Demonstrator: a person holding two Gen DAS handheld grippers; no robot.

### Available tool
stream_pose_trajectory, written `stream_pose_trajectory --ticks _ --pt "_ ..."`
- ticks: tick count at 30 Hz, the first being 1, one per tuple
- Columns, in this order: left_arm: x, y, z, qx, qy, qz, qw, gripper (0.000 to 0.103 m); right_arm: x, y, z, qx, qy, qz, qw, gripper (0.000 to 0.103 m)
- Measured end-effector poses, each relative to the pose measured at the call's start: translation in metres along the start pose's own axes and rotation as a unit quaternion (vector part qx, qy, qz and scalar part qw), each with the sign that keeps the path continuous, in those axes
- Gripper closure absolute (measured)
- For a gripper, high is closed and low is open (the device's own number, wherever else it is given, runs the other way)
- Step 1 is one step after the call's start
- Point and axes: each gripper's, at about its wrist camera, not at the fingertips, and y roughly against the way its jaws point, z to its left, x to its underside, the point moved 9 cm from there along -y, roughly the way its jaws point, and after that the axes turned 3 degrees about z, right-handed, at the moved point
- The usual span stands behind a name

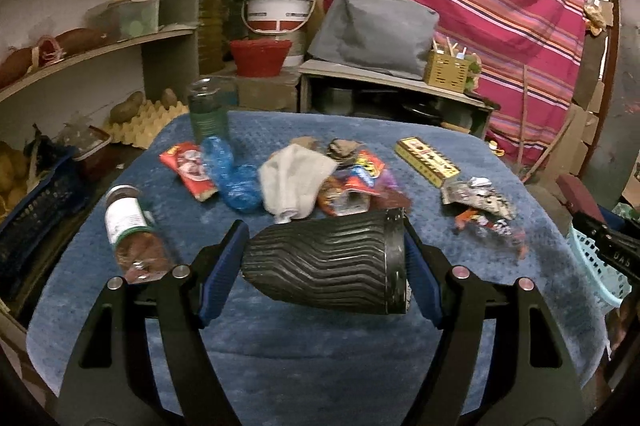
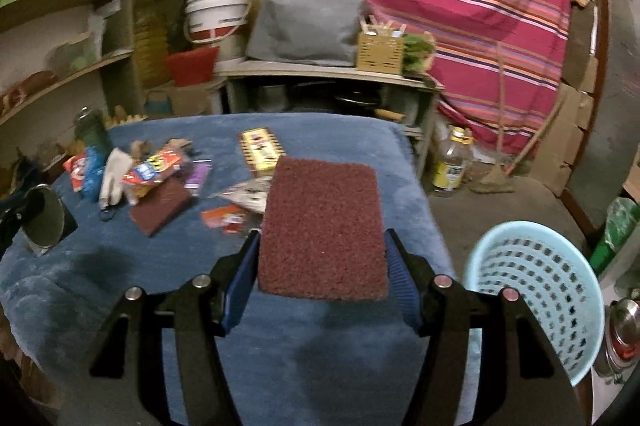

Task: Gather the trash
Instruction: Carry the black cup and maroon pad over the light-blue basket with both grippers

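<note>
A black ribbed plastic cup [image 1: 326, 266] lies sideways between the blue pads of the left gripper [image 1: 326, 264], its jaws pinching it at base and rim, above the near part of a blue textured cloth-covered table [image 1: 280, 366]. The right gripper [image 2: 322, 266] holds a flat maroon scouring pad [image 2: 322, 228] by its side edges, jaws closed against it, over the table's right part. Just right of that gripper stands a pale blue perforated plastic basket [image 2: 536, 286], its lower part cut off by the view's edge. Farther back on the table lies a loose pile: a red snack wrapper [image 1: 188, 174], a crumpled blue plastic bag [image 1: 234, 176], a pale grey cloth [image 1: 296, 182], colourful snack packets [image 1: 360, 182] overlapping so their count is unclear, a yellow printed carton [image 1: 426, 158] and a torn silvery wrapper [image 1: 478, 200]. A brown bottle with a white label [image 1: 128, 230] lies at the left, partly behind the gripper arm. A second maroon pad [image 2: 160, 206] lies partly under the packets. A blurred greenish jar [image 1: 208, 110] stands at the far left corner
</note>
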Motion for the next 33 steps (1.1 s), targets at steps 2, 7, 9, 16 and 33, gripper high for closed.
stream_pose_trajectory --ticks 2,7,9,16,33 --pt "0.0 -0.003 -0.014 0.005 -0.002 0.002 1.0 0.03 0.001 0.001 -0.015 0.007 -0.009 0.0 1.0 0.042" --pt "0.003 -0.009 -0.048 0.016 -0.018 0.003 0.9997 0.03 0.006 0.007 -0.062 0.031 -0.033 -0.002 0.999 0.042" --pt "0.003 -0.009 -0.063 0.021 -0.024 0.001 0.9995 0.03 0.008 0.01 -0.082 0.043 -0.042 -0.003 0.998 0.042" --pt "-0.003 -0.013 -0.118 0.056 -0.026 -0.001 0.9981 0.03 0.015 0.013 -0.146 0.073 -0.065 -0.001 0.995 0.042" --pt "0.019 -0.033 -0.341 0.174 -0.096 0.012 0.9799 0.03 0.054 0.011 -0.264 0.119 -0.104 0.023 0.987 0.042"
